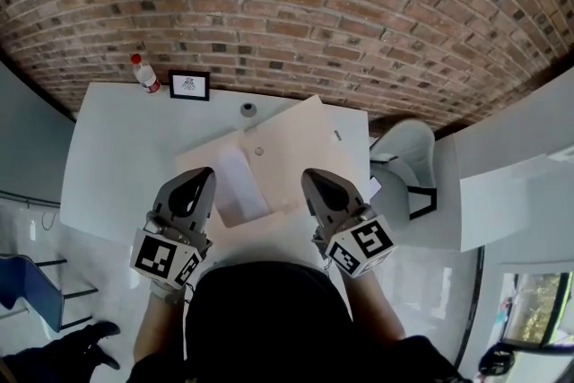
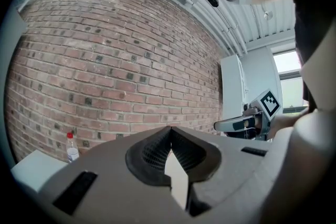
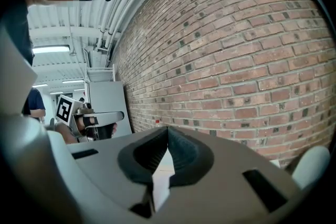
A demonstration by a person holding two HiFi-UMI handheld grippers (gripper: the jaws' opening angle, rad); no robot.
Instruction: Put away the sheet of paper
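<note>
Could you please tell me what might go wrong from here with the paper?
1. The white sheet lies flat on the beige sheets, so a pinch may catch a beige one too, or crease it.
2. The left gripper and right gripper are both shut and empty; unless they open first, they will only push the paper.
3. Dragging the stack could knock the small grey object behind it.

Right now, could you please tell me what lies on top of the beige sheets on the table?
A white sheet of paper and a small round object lie on them. The beige sheets hide whatever is beneath.
</note>
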